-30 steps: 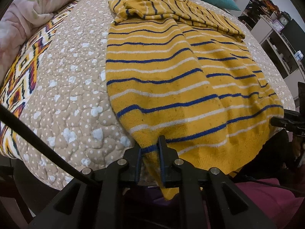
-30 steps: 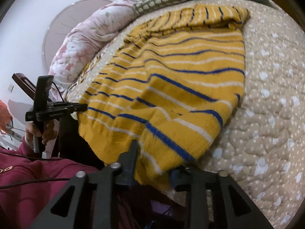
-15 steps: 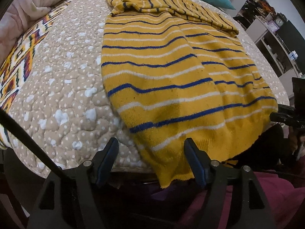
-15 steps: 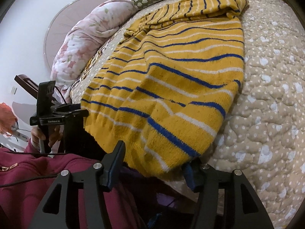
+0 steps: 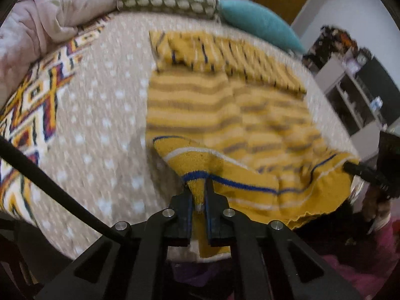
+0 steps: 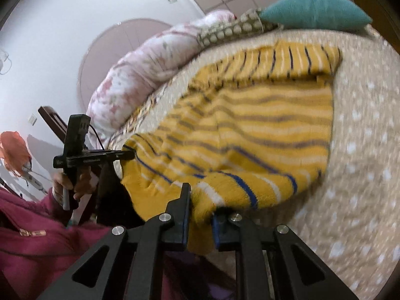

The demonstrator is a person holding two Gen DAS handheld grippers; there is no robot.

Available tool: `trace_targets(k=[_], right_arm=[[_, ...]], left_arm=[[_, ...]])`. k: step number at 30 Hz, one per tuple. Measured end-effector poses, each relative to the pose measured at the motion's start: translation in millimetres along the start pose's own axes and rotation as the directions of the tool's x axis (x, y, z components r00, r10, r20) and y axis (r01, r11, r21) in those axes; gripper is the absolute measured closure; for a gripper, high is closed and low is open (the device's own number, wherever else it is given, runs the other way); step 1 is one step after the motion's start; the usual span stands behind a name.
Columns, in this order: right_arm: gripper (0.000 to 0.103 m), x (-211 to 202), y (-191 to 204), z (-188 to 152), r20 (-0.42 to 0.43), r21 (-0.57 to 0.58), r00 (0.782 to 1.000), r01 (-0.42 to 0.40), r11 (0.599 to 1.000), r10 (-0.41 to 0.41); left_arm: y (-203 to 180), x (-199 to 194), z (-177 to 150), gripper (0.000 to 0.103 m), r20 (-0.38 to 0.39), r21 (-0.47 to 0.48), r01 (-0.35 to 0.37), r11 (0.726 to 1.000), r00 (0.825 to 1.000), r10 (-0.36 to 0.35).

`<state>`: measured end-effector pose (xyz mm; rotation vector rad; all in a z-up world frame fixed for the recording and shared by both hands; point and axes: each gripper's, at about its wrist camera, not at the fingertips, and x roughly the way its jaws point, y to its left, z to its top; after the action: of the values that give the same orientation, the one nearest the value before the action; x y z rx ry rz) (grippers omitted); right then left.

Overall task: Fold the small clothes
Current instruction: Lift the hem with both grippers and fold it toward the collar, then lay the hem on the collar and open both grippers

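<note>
The left hand-held gripper is clenched on the near left corner of the yellow striped sweater, with a peak of knit pinched between its closed jaws. Half a second ago those jaws stood wide apart over the hem, so the grip is fresh. The right hand-held gripper has done the same at the other hem corner: its jaws were spread then, and now a thick bunch of yellow fabric is squeezed between them.

The sweater lies spread on the bed, stretching away from both grippers toward the teal pillow at the far end. Its sleeves look already folded across the top. The hem, which hung over the near edge of the bed, is now lifted and drawn forward, so the stretch between the 2 grippers curls up off the quilt. Both views are blurred, which suggests the grippers are moving.

With both hem corners held, the next step is likely to carry the hem away from the person and lay it toward the collar, halving the body. The 2 grippers should travel evenly, or the fold will skew.
</note>
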<state>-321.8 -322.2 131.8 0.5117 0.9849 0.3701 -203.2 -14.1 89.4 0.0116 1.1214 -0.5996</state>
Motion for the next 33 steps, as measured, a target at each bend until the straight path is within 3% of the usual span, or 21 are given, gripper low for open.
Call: trace_targets(k=[8, 16, 23, 29, 33], right_arm=[[0.087, -1.4, -17.9, 64.9, 0.168, 0.004, 0.983, 0.079, 0.997, -0.078], [0.092, 9.7, -55.3, 151.0, 0.291, 0.056, 0.944, 0.143, 0.988, -0.153], [0.093, 37.4, -91.7, 213.0, 0.312, 0.116, 0.919, 0.215, 0.97, -0.241], [0.093, 68.8, -132.8, 248.9, 0.282, 0.173, 0.908, 0.27, 0.947, -0.31], [0.093, 82.5, -160.4, 260.8, 0.27, 0.228, 0.901, 0.284, 0.931, -0.34]], left_arm=[[1.7, -9.7, 81.2, 0.096, 0.151, -0.032, 0.004, 0.999, 0.988, 0.001], [4.0, 22.7, 168.6, 0.096, 0.2, -0.069, -0.023, 0.997, 0.979, 0.036], [14.6, 72.1, 233.4, 0.096, 0.167, -0.116, -0.041, 0.992, 0.984, 0.061], [32.2, 123.4, 268.0, 0.096, 0.113, -0.173, -0.071, 0.982, 0.989, 0.091], [45.3, 147.2, 280.1, 0.095, 0.089, -0.207, -0.054, 0.977, 0.993, 0.073]])
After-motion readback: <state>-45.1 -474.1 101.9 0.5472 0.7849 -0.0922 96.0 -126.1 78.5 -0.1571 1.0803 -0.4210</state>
